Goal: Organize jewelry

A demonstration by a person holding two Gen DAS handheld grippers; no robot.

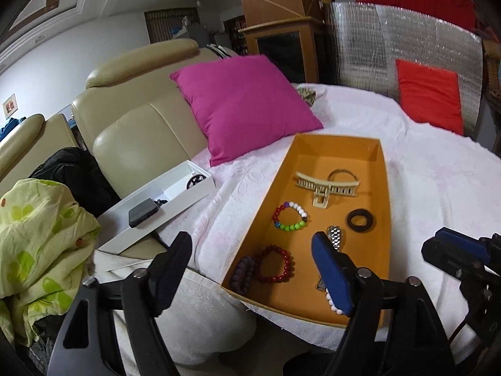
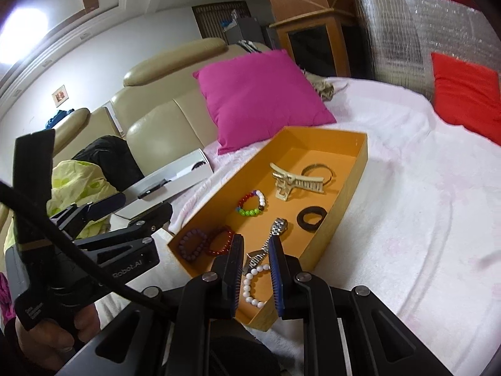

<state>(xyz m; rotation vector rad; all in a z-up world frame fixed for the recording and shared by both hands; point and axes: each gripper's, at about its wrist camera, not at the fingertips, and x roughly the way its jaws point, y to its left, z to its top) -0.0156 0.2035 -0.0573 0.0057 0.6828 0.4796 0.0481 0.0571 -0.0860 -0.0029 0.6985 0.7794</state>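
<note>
Orange tray (image 2: 350,185) on bed holds jewelry. White bead bracelet (image 2: 250,285) at near end: light, floppy, slippery; pinch across beads. Right gripper (image 2: 255,269) jaws narrow, empty, above it. Left gripper (image 1: 250,266) jaws wide, empty.

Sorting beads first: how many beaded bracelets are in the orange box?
4. Multicolored bracelet mid-box, left side; red bracelet and purple bracelet together in the near-left corner; white bracelet at the near end, partly hidden in the left wrist view.

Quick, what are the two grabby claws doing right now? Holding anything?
Left gripper: open wide, holding nothing.
Right gripper: open, holding nothing, above the white bead bracelet in the orange box.
</note>
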